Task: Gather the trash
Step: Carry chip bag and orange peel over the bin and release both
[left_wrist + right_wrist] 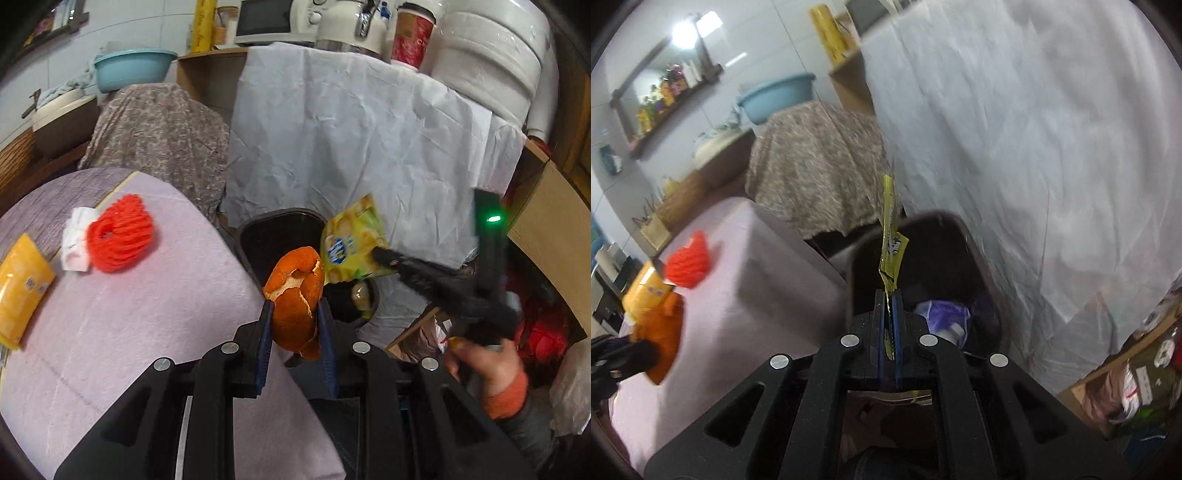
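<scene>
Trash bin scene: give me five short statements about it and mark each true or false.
1. The left gripper is shut on an orange peel. True.
2. The right gripper is open. False: it is shut on a yellow-green snack wrapper.
3. The red foam net lies on the table. True.
4. The dark bin holds nothing. False: a purple bag is inside.
5. The blue basin sits on the floor. False: it rests up on a counter.
</scene>
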Demonstrator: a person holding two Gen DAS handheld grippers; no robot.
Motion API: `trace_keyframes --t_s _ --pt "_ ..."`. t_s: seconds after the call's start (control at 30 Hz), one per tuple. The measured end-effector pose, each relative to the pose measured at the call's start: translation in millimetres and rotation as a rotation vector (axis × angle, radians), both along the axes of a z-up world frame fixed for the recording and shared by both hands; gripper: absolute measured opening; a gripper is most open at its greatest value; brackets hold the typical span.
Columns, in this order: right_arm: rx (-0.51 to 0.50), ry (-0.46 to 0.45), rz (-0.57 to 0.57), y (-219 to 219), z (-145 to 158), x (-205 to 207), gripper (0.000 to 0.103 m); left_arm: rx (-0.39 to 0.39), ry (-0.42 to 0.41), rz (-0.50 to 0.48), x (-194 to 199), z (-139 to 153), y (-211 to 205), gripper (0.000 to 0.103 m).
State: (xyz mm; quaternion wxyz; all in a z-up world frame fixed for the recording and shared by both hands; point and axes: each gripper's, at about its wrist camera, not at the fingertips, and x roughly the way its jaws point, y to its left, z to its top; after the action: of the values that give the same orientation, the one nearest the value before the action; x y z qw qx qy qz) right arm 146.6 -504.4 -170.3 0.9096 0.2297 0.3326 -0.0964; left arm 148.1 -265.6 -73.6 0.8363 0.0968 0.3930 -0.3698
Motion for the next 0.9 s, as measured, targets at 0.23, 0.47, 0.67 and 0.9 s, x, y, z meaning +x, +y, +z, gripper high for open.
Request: trace_keyframes --t_s 0.23,0.47,0.67,0.9 --pt "0.059 0.098 -0.049 -26 -57 24 0.006 0.038 0.040 -0.021 7 -17 -28 0.024" --pt "0.062 0.094 -0.123 -32 -64 9 0.050 0.080 0.092 -0.024 21 -37 -55 0.024" --pt "0.024 0.064 -0.189 -41 -50 -14 0.060 0.147 0.123 -0.030 35 -57 -93 0.024" --pt "-0.016 0.068 -0.222 -52 -44 -29 0.065 0.206 0.120 -0.024 49 -74 -122 0.027"
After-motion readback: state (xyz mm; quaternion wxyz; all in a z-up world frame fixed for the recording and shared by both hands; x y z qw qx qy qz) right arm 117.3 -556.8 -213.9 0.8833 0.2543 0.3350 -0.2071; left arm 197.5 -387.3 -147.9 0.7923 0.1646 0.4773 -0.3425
